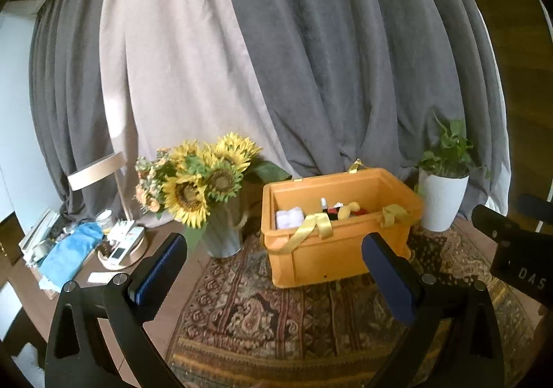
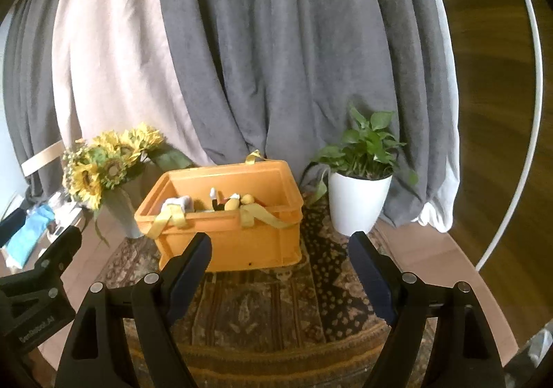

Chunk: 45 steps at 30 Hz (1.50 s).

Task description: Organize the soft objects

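Both the left gripper (image 1: 274, 258) and right gripper (image 2: 280, 258) hang wide open and empty before the orange crate (image 1: 340, 246), where the soft toys (image 1: 349, 210) already lie, so it looks nearly done.

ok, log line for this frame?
left gripper: open, empty | right gripper: open, empty | orange crate: on rug, soft items inside | contact: none

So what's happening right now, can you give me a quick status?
Left gripper and right gripper both open, holding nothing. Orange crate on the rug, soft items inside, yellow ribbons draped over its rim. Nothing blocking approach.
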{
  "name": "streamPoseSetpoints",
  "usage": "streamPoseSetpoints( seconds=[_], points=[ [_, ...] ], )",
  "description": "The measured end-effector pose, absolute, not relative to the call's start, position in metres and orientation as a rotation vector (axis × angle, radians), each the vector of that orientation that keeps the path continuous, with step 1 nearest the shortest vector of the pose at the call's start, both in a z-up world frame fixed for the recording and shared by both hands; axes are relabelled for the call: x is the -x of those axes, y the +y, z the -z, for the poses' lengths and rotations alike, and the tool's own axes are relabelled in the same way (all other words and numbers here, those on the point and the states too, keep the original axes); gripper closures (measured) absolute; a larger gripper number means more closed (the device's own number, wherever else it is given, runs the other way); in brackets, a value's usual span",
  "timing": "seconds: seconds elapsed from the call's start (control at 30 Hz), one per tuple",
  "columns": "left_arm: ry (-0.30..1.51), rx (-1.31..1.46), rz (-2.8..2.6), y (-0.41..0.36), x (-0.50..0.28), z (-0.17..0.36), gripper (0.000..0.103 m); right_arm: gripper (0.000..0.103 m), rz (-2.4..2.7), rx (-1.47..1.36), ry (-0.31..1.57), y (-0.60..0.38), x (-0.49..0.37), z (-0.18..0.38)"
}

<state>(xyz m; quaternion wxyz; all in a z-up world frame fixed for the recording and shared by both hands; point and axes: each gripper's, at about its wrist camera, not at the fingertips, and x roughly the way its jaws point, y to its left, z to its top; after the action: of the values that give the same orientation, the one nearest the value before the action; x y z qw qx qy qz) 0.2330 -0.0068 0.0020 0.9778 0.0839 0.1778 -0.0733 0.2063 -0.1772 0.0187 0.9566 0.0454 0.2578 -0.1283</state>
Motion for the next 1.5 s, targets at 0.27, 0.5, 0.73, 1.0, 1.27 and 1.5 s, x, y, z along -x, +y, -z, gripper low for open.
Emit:
streamPoseSetpoints(
  seconds=[0.27, 0.5, 0.73, 1.0, 1.27, 1.5],
  points=[
    [0.339, -0.160, 0.111, 0.001, -0.194, -0.005, 0.000, 0.021, 0.224, -0.091, 0.534, -0.172, -0.168, -0.022],
    [0.333, -0.158, 0.099, 0.006, -0.152, -0.005, 0.000, 0.021, 0.216, -0.090, 0.541, -0.167, -0.127, -0.023],
    [0.348, -0.139, 0.122, 0.014, -0.114, -0.004, 0.000, 0.021, 0.215, -0.097, 0.520, -0.159, -0.087, -0.029],
    [0.349, -0.129, 0.135, 0.023, -0.077, -0.005, 0.000, 0.021, 0.211, -0.102, 0.513, -0.153, -0.052, -0.033],
    [0.334, -0.135, 0.138, 0.025, -0.048, -0.008, 0.000, 0.021, 0.213, -0.110, 0.509, -0.150, -0.023, -0.036],
    [0.326, -0.132, 0.138, 0.029, -0.027, -0.012, 0.000, 0.021, 0.211, -0.116, 0.502, -0.145, -0.004, -0.039]
  ],
)
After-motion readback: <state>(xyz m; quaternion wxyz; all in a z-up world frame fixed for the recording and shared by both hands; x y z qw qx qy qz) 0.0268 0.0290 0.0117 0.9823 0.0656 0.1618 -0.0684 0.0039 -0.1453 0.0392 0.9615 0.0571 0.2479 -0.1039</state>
